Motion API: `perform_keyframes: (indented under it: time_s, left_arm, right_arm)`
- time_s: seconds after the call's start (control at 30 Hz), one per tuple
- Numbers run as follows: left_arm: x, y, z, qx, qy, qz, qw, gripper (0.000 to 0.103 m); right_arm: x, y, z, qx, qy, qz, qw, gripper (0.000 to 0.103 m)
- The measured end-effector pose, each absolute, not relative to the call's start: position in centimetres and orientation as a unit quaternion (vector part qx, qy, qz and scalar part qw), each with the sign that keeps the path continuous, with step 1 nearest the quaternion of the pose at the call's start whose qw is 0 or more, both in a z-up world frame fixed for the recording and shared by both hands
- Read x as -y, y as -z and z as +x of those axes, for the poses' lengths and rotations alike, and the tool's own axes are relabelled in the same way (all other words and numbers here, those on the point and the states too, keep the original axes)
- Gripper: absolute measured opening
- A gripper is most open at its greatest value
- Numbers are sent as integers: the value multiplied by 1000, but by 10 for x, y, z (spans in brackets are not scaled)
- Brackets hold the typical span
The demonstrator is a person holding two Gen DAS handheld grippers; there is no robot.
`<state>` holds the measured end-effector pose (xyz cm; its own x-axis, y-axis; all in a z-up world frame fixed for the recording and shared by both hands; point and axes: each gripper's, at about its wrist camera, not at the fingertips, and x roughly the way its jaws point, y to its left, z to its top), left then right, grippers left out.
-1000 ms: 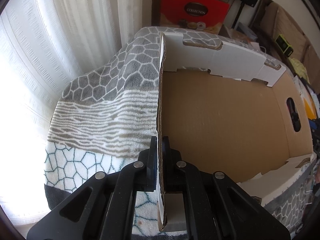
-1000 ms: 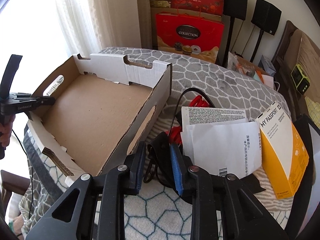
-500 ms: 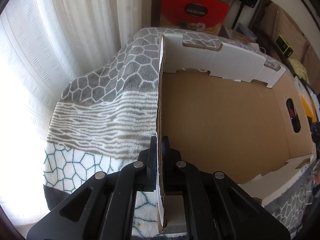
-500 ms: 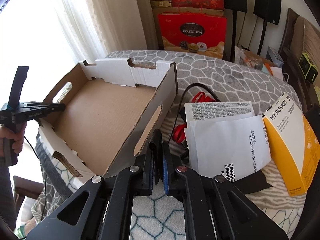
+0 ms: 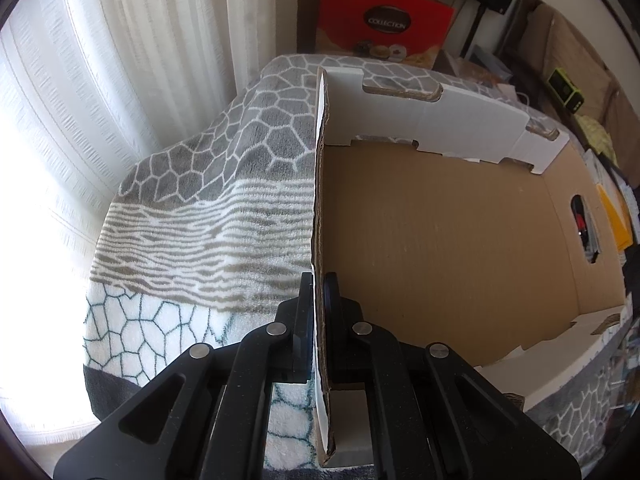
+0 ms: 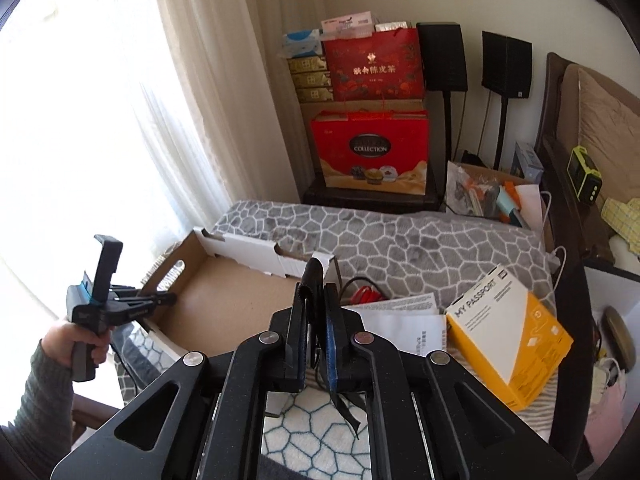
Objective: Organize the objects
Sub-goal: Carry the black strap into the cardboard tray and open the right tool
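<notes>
An open, shallow cardboard box (image 5: 440, 240) lies on a grey patterned blanket (image 5: 208, 216); it also shows in the right wrist view (image 6: 240, 304). My left gripper (image 5: 319, 292) is shut on the box's near side wall, and it shows from outside in the right wrist view (image 6: 160, 300). My right gripper (image 6: 314, 300) is shut on a flat black pouch (image 6: 312, 280) with dangling straps, held up in the air beside the box's right end. On the blanket lie white papers (image 6: 400, 320), a yellow and white My Passport box (image 6: 508, 328) and a red and black cable (image 6: 364, 290).
Red gift boxes (image 6: 370, 148) and two black speakers (image 6: 444, 56) stand against the far wall. Curtains (image 6: 200, 80) hang at the left. A dark headboard and shelf with a green device (image 6: 584, 176) run along the right.
My right gripper closed on the black pouch and lifted it well above the blanket. The left gripper and the box have stayed still.
</notes>
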<state>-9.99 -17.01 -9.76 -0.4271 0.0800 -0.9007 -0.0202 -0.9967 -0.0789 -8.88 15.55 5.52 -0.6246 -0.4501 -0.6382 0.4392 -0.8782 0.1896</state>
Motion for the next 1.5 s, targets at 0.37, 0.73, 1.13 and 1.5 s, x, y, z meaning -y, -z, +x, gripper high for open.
perform_keyframes:
  time_s: [0.37, 0.73, 1.13, 1.5]
  left_arm:
    - [160, 98, -99, 23, -844, -535, 23, 4]
    - [161, 98, -100, 23, -844, -536, 21, 4]
    - [160, 99, -100, 24, -844, -535, 20, 4]
    - [160, 98, -101, 25, -844, -535, 19, 4]
  right_arm:
    - [-113, -105, -81, 28, 876, 347, 333, 6]
    - [-65, -54, -104, 50, 836, 392, 381, 6]
    - [-51, -31, -114, 79, 808, 413, 413, 6]
    - [-56, -23, -119, 103, 797, 427, 416, 6]
